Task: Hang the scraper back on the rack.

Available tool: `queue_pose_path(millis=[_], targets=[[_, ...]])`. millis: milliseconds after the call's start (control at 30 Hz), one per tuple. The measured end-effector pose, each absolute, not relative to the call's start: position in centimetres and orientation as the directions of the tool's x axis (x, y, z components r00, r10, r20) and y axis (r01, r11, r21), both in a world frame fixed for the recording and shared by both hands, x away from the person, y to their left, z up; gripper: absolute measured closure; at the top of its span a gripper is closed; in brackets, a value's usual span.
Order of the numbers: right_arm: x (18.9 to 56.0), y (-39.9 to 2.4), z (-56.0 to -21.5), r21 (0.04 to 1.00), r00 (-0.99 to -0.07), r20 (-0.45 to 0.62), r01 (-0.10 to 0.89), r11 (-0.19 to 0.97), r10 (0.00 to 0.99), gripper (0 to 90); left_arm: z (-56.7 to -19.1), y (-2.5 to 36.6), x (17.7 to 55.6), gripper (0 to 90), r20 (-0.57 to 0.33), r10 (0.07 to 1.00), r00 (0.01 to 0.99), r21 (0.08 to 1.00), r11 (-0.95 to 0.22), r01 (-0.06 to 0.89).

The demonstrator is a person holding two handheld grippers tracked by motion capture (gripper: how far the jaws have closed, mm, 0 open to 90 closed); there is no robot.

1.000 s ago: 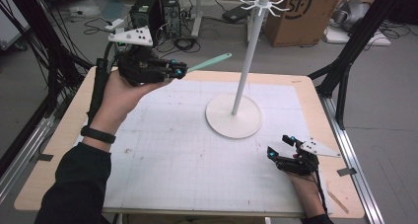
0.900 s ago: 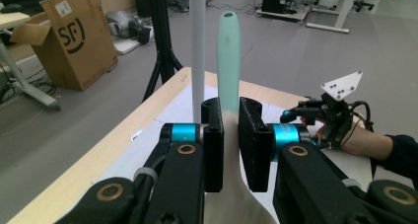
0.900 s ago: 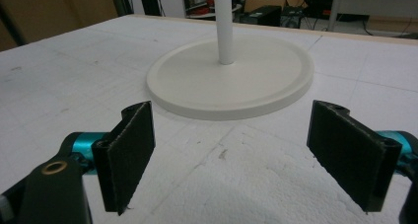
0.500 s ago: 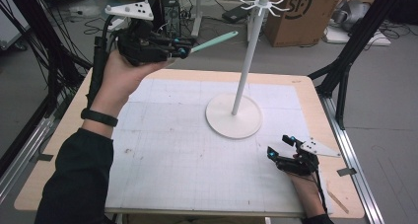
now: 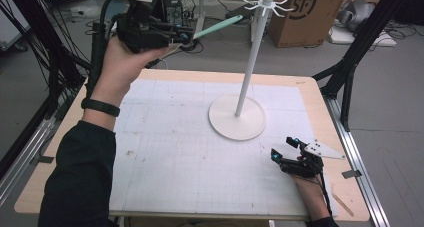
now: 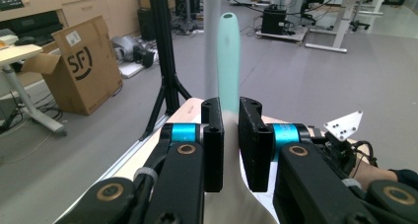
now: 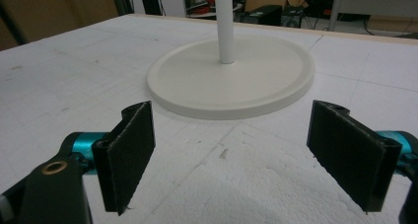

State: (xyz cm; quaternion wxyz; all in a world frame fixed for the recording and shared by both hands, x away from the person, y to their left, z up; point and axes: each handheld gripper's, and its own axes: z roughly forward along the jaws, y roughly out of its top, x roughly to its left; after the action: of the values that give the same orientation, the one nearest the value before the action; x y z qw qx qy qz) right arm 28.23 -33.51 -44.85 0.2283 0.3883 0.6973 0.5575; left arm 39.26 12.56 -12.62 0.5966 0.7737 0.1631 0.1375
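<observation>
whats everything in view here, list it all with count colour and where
white stand with round base and hooked top: 1, white, table centre-right
mint-green spoon-like utensil: 1, pale green handle, whitish end between left jaws, raised toward the hooks
white gridded mat: 1, white, covering wooden table
brown cardboard box: 1, brown, floor beyond table
black frame legs: several, black, around table
left gripper: 1, black, lifted, clamping utensil
right gripper: 1, black, jaws wide, resting near table's right front
</observation>
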Motion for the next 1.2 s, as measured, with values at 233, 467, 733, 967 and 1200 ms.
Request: queue_pose_path(millis=[233,467,733,967,1200], targets=[[28.2,-33.5,-44.9,0.955,-0.594,0.115,0.287,0.077,0.796,17.8,-12.1,12.5,39.8,81.2,0.013,0.423,0.906,0.972,-0.217,0.088],[28.2,-33.5,-44.8,0.954,-0.594,0.116,0.288,0.077,0.796,17.8,-11.9,12.1,40.1,81.2,0.015,0.420,0.907,0.974,-0.210,0.082],[28.2,-33.5,-44.8,0.955,-0.593,0.115,0.288,0.077,0.797,17.8,-11.8,11.9,40.2,81.2,0.018,0.421,0.907,0.974,-0.213,0.080],[28.2,-33.5,-44.8,0.954,-0.593,0.115,0.288,0.076,0.797,17.8,-11.9,11.7,40.3,81.2,0.022,0.425,0.905,0.973,-0.216,0.078],[28.2,-33.5,-44.8,0.954,-0.593,0.115,0.289,0.077,0.797,17.8,-12.0,11.4,40.4,81.2,0.020,0.420,0.907,0.974,-0.213,0.077]])
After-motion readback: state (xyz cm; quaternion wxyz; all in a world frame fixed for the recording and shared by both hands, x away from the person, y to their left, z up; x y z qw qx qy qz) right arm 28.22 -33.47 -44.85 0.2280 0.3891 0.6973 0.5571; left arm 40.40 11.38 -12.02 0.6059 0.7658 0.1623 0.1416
